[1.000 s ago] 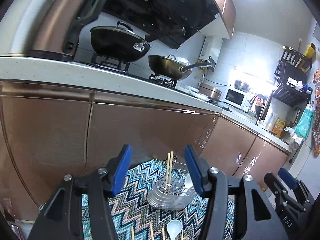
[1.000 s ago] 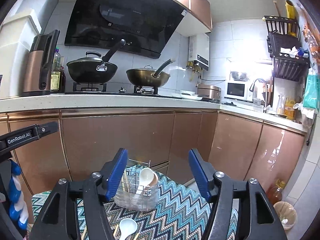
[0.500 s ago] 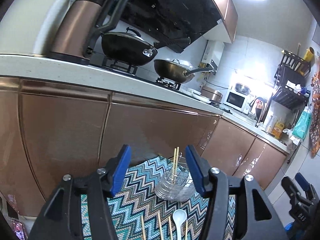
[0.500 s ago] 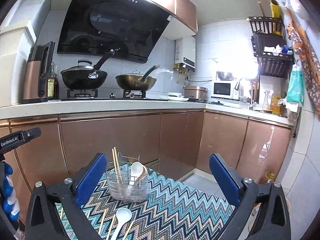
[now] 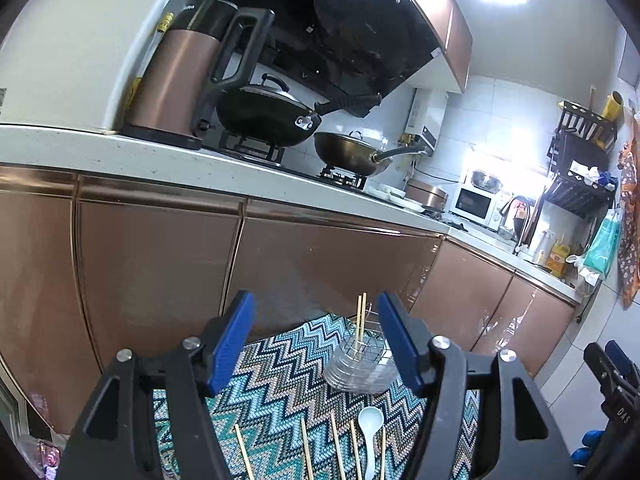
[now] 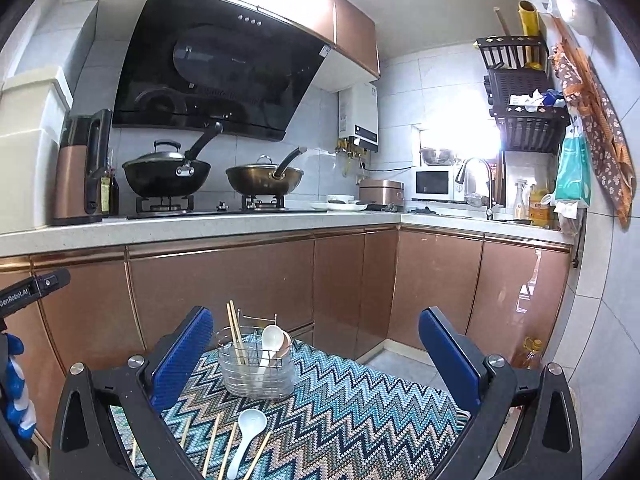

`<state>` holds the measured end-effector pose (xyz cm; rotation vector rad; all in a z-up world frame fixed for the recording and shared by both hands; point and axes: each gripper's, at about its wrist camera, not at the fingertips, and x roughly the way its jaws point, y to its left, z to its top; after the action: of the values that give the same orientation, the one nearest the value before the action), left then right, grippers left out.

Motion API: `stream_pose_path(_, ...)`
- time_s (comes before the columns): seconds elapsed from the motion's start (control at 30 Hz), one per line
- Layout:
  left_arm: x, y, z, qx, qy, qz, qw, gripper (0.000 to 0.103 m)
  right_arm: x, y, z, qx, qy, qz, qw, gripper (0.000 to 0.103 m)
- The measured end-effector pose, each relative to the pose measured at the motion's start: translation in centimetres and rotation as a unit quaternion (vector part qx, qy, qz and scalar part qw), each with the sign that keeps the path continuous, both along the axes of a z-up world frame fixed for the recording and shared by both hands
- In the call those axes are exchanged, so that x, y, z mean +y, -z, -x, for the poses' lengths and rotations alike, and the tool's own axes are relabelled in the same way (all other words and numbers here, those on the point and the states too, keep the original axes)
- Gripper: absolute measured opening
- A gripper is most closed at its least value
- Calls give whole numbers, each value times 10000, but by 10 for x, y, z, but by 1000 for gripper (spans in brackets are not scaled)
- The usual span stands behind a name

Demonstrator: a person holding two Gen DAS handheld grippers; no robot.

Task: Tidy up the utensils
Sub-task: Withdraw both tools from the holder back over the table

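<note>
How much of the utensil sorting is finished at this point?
Partly done: the holder already stands with a pair of chopsticks and two spoons inside. Nothing is in hand; the left gripper and right gripper are both open and empty. Left on the mat: a white spoon and several loose chopsticks.

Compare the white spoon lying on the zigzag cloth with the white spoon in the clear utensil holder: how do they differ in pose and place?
1. The loose spoon lies flat on the zigzag cloth; the spoon in the utensil holder stands upright.
2. The loose spoon lies among scattered chopsticks; the held spoon stands beside a brownish spoon.
3. The loose spoon shows whole; the held spoon's handle is seen only through the holder's clear wall.
Both are white, with rounded bowls.
</note>
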<state>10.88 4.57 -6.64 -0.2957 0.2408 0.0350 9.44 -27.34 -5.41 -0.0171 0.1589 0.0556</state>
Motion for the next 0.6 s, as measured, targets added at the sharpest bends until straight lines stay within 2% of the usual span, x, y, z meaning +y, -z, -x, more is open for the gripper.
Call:
stream_pose_path(0.37,-1,-6,20,-44,55,-75,9999,63,-6,-4,24,-154,-83,-166,9997,103)
stream_pose_path(0.6,-1,7,6,262,18,-84,9996,63,-12,9,13,223,-218,-251,9992,103)
